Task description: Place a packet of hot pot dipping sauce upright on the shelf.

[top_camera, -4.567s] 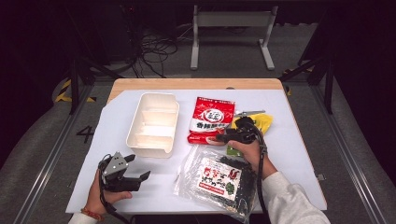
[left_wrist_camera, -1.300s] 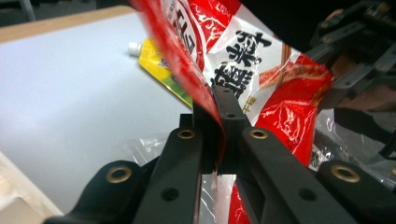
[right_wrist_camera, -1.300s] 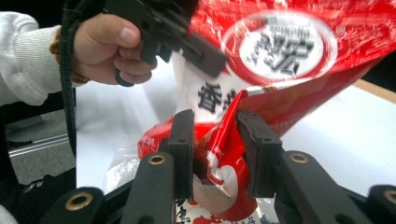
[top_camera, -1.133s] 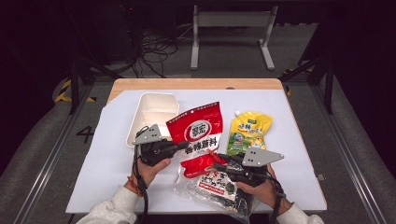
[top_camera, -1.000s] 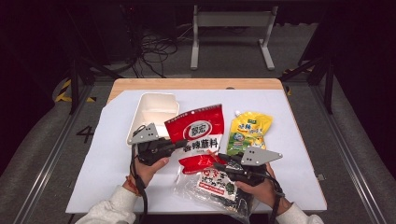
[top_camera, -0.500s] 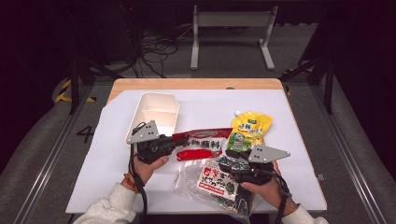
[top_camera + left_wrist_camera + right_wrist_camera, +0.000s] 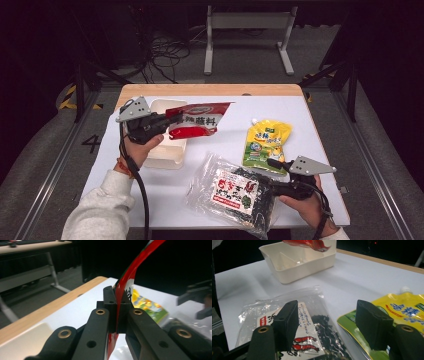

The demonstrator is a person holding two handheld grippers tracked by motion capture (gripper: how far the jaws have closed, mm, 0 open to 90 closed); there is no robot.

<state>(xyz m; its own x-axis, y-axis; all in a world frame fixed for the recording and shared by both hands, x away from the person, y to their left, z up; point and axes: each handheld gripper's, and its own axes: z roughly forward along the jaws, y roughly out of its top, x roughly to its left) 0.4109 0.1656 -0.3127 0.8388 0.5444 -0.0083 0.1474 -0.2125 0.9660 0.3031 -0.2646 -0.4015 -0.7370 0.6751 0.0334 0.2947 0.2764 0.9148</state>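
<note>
1. Bare white tabletop [image 7: 320, 115] along far edge and right edge; near-left corner also free.
2. Cream tray [image 7: 165, 150] near far-left corner; yellow pouch [image 7: 266, 142] right of centre; clear seaweed bag [image 7: 235, 190] at near edge.
3. Left gripper [image 7: 166, 121] clamped on end of red packet [image 7: 197, 120], lifted off the table, hanging over tray's right rim.
4. Right gripper [image 7: 332, 325] spread wide, empty, low over gap between seaweed bag and yellow pouch.
</note>
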